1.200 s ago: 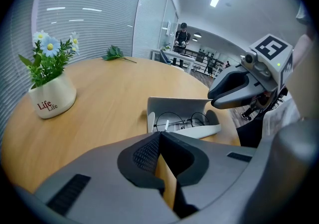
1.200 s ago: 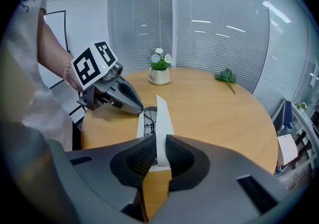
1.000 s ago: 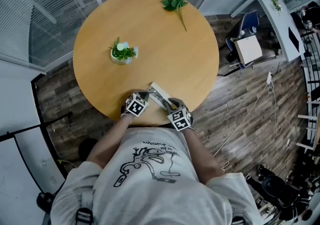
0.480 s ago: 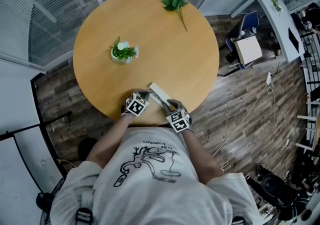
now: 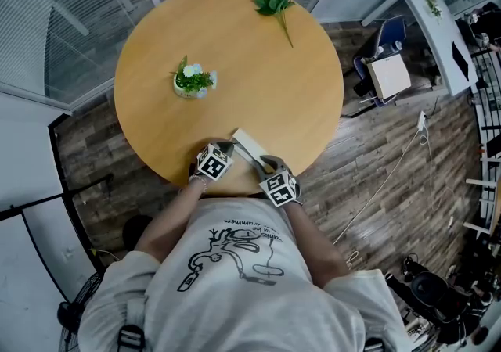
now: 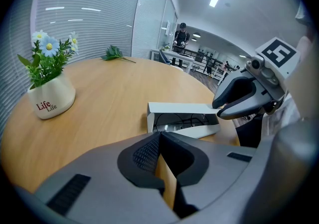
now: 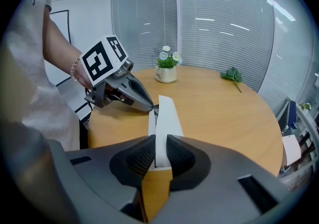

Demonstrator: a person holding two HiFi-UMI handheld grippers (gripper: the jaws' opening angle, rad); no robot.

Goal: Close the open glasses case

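Note:
A white glasses case (image 5: 247, 144) lies open near the front edge of the round wooden table (image 5: 258, 69). Its lid (image 6: 180, 108) stands raised, and dark glasses (image 6: 185, 121) lie in the base. My right gripper (image 7: 157, 143) is shut on one end of the lid (image 7: 166, 116). In the head view it (image 5: 264, 163) sits at the case's right end. My left gripper (image 6: 160, 142) is shut with nothing between its fingers. Its tips (image 7: 148, 108) rest at the case's other end, beside the base, and I cannot tell whether they touch it.
A small white pot of flowers (image 5: 192, 81) stands left of the table's centre. A green leafy sprig (image 5: 273, 5) lies at the far edge. The table's rim is just behind the case, by my torso. A chair (image 5: 387, 70) and desk stand to the right.
The right gripper has edged very slightly up and left with the lid. The left gripper and the case base have stayed where they were.

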